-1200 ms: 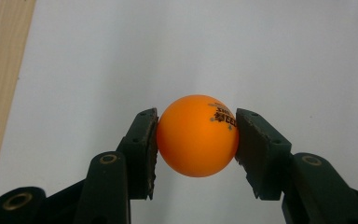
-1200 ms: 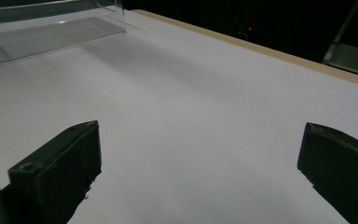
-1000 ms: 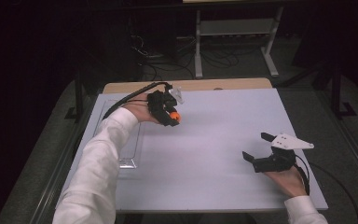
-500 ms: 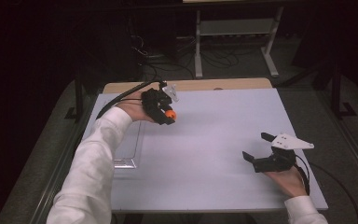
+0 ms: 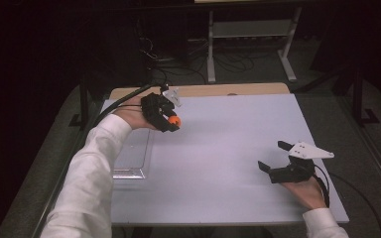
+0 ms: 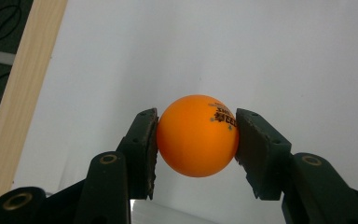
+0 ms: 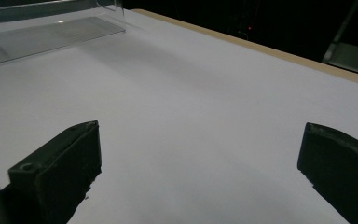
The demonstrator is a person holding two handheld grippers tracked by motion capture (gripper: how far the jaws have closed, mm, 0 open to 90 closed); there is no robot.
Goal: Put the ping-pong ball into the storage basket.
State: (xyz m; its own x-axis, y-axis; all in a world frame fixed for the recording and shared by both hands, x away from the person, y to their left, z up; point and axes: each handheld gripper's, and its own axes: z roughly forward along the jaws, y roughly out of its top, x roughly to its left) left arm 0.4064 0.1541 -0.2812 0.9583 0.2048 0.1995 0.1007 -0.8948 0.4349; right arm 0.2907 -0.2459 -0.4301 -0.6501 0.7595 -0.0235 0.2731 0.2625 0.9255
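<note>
An orange ball (image 6: 197,136) with dark print on it sits clamped between the two black jaws of my left gripper (image 6: 196,140). From above, that gripper (image 5: 167,120) hangs over the far left part of the white table (image 5: 228,144), the orange ball (image 5: 174,120) showing at its tip. My right gripper (image 5: 274,157) rests near the table's front right, its jaws wide apart with nothing between them. Seen along its own jaws, the right gripper (image 7: 200,168) faces bare white surface.
A clear plastic tray (image 5: 131,158) lies flat at the table's left edge, under my left forearm; the same clear tray (image 7: 46,37) appears far off in the right gripper view. A wooden strip (image 5: 218,89) borders the table's far edge. A white shelf frame (image 5: 248,34) stands on the dark floor beyond.
My left gripper has moved a little toward the far left with the ball still in it. The right gripper has stayed still.
</note>
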